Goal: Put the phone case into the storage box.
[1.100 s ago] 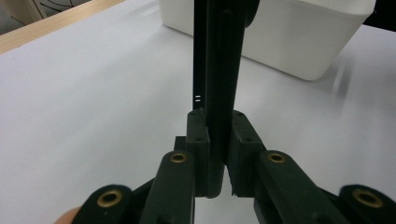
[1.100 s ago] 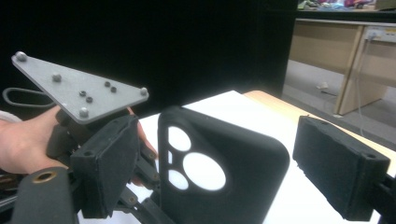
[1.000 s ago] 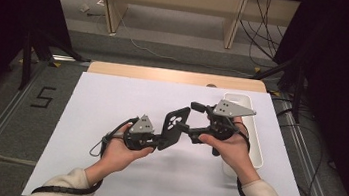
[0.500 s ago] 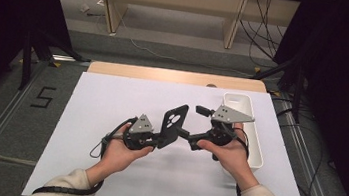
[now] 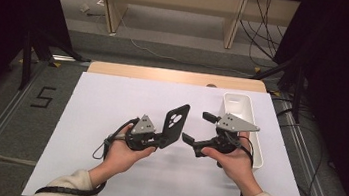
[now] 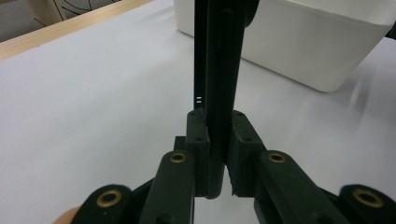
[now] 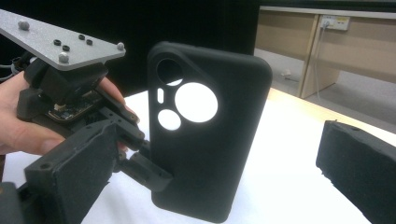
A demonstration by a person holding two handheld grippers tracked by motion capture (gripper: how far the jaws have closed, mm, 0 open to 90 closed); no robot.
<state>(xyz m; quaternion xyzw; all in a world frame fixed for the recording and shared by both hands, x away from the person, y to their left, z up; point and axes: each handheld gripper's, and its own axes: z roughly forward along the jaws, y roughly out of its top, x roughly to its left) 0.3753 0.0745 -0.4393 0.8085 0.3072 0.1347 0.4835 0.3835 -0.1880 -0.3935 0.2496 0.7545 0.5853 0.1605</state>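
Observation:
A black phone case (image 5: 175, 123) with round camera cut-outs stands upright above the white sheet. My left gripper (image 5: 161, 139) is shut on its lower edge; in the left gripper view the case (image 6: 219, 70) is edge-on between the closed pads (image 6: 198, 140). My right gripper (image 5: 198, 127) is just right of the case, apart from it. Its jaws have just been opening and stand wide with nothing between them. In the right gripper view the back of the case (image 7: 210, 140) faces me beyond my two pads (image 7: 70, 172), with the left gripper (image 7: 144, 168) clamping it.
A white rectangular tray (image 5: 242, 106) lies at the right of the white sheet (image 5: 111, 100), close behind my right hand. A wooden table edge (image 5: 175, 76) runs along the back. Dark floor and rails flank the table.
My right gripper has drawn back to the right, away from the phone case, and its jaws have spread wider. The left gripper and the case have stayed in place.

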